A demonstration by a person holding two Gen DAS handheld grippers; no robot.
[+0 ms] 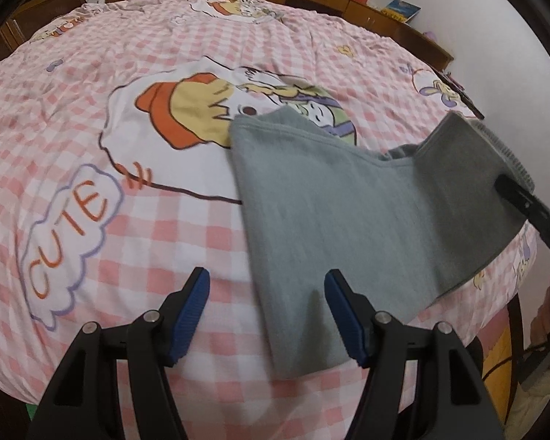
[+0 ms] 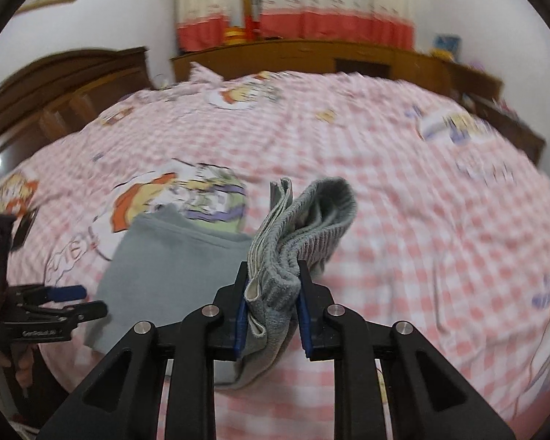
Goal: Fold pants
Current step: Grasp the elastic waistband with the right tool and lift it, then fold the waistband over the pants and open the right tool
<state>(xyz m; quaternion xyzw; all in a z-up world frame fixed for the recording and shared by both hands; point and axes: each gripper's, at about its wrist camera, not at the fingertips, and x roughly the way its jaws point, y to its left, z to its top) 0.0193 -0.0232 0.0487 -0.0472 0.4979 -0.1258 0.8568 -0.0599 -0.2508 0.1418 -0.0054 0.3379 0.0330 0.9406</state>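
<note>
Grey pants (image 1: 311, 198) lie partly folded on a pink checked bedspread (image 1: 91, 84). My left gripper (image 1: 266, 289) is open and empty, hovering over the near left edge of the pants. My right gripper (image 2: 271, 293) is shut on the ribbed waistband end of the pants (image 2: 300, 227) and holds it lifted above the bed; the rest of the pants (image 2: 165, 267) trails down to the left. In the left wrist view the right gripper (image 1: 509, 187) shows at the right edge, holding the raised fabric. The left gripper (image 2: 69, 297) shows at the left of the right wrist view.
The bedspread (image 2: 421, 220) carries cartoon prints and the word CUTE (image 1: 69, 227). A wooden headboard and cabinets (image 2: 293, 58) run along the far side. A book (image 1: 401, 9) lies on the cabinet at the far right. The bed's near edge drops off at the lower right.
</note>
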